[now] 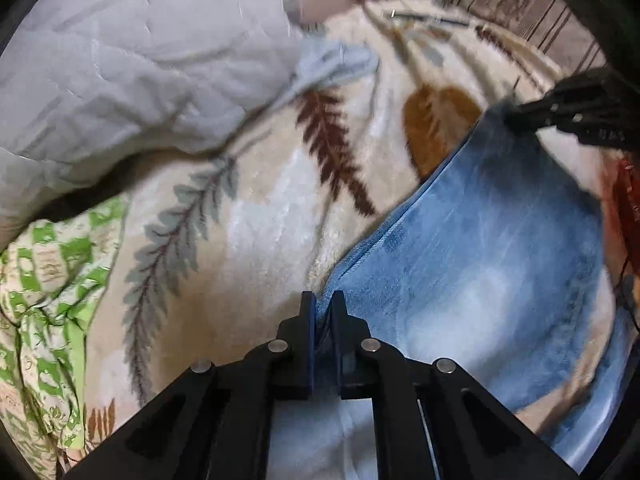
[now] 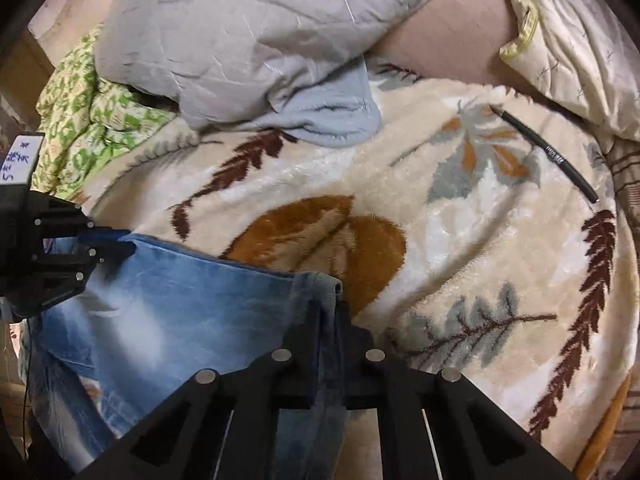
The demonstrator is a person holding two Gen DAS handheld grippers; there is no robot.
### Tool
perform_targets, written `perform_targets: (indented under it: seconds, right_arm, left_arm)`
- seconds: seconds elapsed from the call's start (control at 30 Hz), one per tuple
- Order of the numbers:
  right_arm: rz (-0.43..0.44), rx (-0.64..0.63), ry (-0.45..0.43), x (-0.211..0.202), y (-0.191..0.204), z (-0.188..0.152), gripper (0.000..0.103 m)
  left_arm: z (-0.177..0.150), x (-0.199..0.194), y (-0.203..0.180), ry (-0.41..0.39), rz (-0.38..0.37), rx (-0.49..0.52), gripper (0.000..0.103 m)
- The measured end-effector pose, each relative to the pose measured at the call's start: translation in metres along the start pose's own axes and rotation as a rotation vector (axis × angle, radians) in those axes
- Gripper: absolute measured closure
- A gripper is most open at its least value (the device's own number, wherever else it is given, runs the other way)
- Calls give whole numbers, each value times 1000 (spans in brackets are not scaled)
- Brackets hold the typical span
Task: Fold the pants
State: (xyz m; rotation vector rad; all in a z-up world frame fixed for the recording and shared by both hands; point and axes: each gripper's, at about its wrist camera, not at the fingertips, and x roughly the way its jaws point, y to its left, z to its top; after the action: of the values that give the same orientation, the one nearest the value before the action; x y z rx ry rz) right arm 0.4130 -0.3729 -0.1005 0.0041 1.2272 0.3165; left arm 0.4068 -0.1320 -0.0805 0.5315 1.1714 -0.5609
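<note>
Green-and-cream patterned bedding [image 2: 84, 120] sits bunched at the far left of the bed, with a grey quilted cover [image 2: 256, 36] heaped just beside it and a pale blue fleece fold [image 2: 332, 120] poking out from under that cover. Below these spreads a cream plush blanket [image 2: 460, 248] printed with brown, grey and orange leaves, and on it lie the pants [image 2: 180, 300], faded blue denim, stretched flat between the two tools. At the left end of the denim, the left gripper [image 1: 322, 304] has its jaws pressed together on the edge of the fabric, a thin fold of blue pinched between the black fingers. Further right, the right gripper [image 2: 326, 312] is likewise clamped tight on the other end, where the hem bunches up between its fingers. Each tool shows in the other's view, biting a corner of the same denim edge. Past the pants, a black pen [image 2: 548, 156] lies loose on the blanket, well apart from the denim, and a cream quilt [image 2: 580, 52] rises at the far right.
</note>
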Motion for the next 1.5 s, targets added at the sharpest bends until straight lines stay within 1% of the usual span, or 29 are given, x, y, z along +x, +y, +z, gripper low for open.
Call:
perform_targets:
  seconds: [0.07, 0.1, 0.17, 0.27, 0.3, 0.37, 0.4, 0.43, 0.5, 0.63, 0.67, 0.73, 0.8, 0.83, 0.87, 0.9, 0.93, 0.97, 1.0, 1.07, 1.13, 1.2, 1.23, 1.27, 1.33, 1.37, 1.4, 1.43, 1.5]
  right_arm:
    - [13, 4, -21, -13, 2, -4, 97]
    - [18, 4, -35, -21, 3, -7, 100]
    - [35, 5, -61, -38, 3, -16, 100]
    - [78, 12, -114, -66, 6, -32, 100]
    - [87, 14, -130, -77, 8, -42, 100]
    - [104, 7, -156, -94, 13, -59, 100]
    - [113, 2, -167, -105, 17, -72, 100]
    - [115, -2, -174, -111, 20, -81, 100]
    - [145, -13, -186, -129, 27, -107, 100]
    - [151, -76, -199, -157, 55, -164, 100]
    - [159, -90, -201, -161, 62, -178, 100]
    - [172, -112, -194, -164, 72, -200, 100]
    - [162, -113, -177, -159, 77, -211, 100]
    - [161, -110, -168, -155, 77, -214, 100]
    - [154, -104, -168, -152, 76, -214, 100]
    - [154, -93, -168, -151, 75, -213, 100]
    - [158, -79, -172, -150, 72, -211, 100]
    - [161, -64, -178, -150, 68, -208, 100]
    - [159, -55, -184, -150, 66, -206, 100]
    - [164, -32, -190, -151, 60, -201, 100]
    - [166, -29, -187, -150, 58, -199, 100]
    - [161, -28, -181, -147, 58, -199, 100]
    - [161, -24, -177, -144, 57, -198, 100]
    - [160, -20, -175, -142, 56, -198, 100]
    - [160, -8, -162, -135, 52, -198, 100]
    - [157, -6, -156, -131, 51, -198, 100]
    - [153, -3, -151, -129, 50, -198, 100]
    - [150, 1, -146, -125, 49, -197, 100]
    - [156, 10, -147, -121, 46, -195, 100]
  left_arm:
    - [-2, -18, -5, -32, 2, 3, 97]
    - [-5, -31, -11, -54, -5, 17, 97]
    - [-10, -49, -19, -87, -5, 44, 97]
    - [-29, -87, -38, -153, -18, 73, 97]
    - [-33, -95, -42, -166, -17, 81, 97]
    - [-48, -115, -53, -201, -35, 94, 103]
    - [-58, -130, -63, -233, -73, 101, 103]
    - [-68, -146, -76, -266, -81, 119, 103]
    - [-88, -165, -97, -293, -107, 158, 103]
    - [-127, -173, -136, -259, -73, 238, 103]
    - [-136, -170, -143, -245, -47, 253, 103]
    - [-142, -160, -140, -216, -34, 224, 103]
    - [-144, -152, -128, -200, -24, 174, 103]
    - [-144, -148, -124, -195, -26, 170, 102]
    - [-144, -144, -121, -188, -14, 178, 99]
    - [-141, -138, -117, -180, 32, 185, 77]
    - [-139, -134, -115, -177, 68, 196, 32]
    - [-137, -131, -114, -179, 97, 206, 13]
    - [-132, -128, -114, -214, 153, 244, 6]
    - [-127, -127, -113, -269, 182, 306, 6]
    - [-107, -114, -107, -266, 175, 353, 6]
    - [-91, -96, -99, -215, 121, 395, 6]
    - [-85, -86, -97, -182, 106, 410, 6]
    - [-81, -78, -94, -151, 72, 422, 6]
    - [-73, -62, -91, -94, -16, 435, 7]
    - [-71, -58, -90, -73, -65, 434, 29]
    - [-70, -53, -90, -45, -94, 440, 101]
    - [-70, -50, -91, -33, -84, 440, 97]
    - [-76, -51, -98, -34, -86, 470, 97]
